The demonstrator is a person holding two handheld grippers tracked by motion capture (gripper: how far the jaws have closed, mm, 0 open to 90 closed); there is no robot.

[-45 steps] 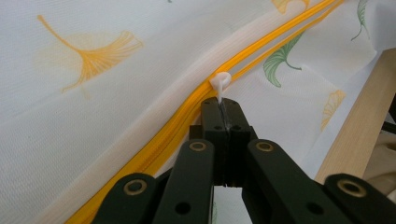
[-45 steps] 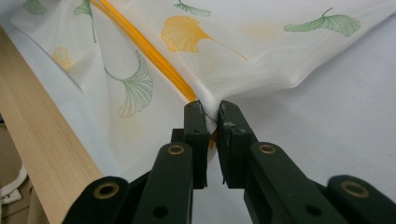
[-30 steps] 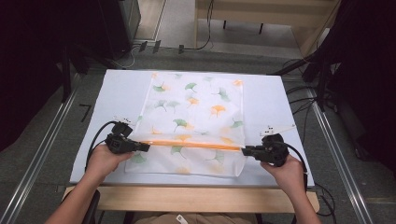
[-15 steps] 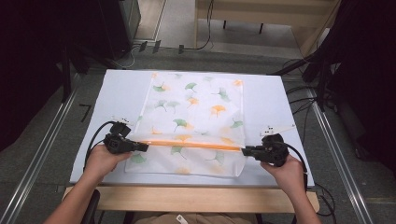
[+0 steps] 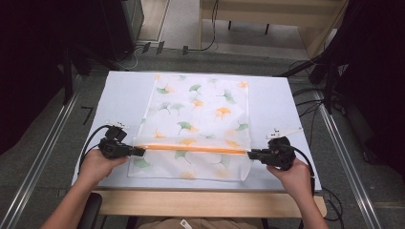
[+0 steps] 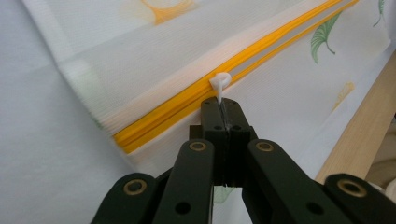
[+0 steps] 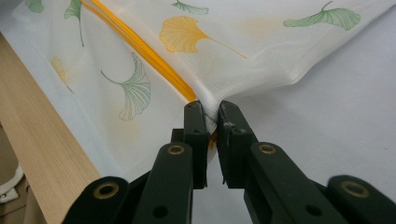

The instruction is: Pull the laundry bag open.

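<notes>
left: bare table beside the mesh bag lets you pass | right: open table surface too, toward the edge | middle: bag covers it | near: wooden table edge close behind your grippers

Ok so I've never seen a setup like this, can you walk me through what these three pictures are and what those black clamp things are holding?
A person sits at a table with a hand-held two-jaw gripper in each hand. One picture looks down from above; the other two come from cameras riding on the grippers, looking along their black jaws. On the table lies a white mesh bag printed with green and orange leaves, with an orange zipper across it. The left gripper is shut on the small white zipper pull. The right gripper pinches the bag's fabric at the zipper's other end.
</notes>
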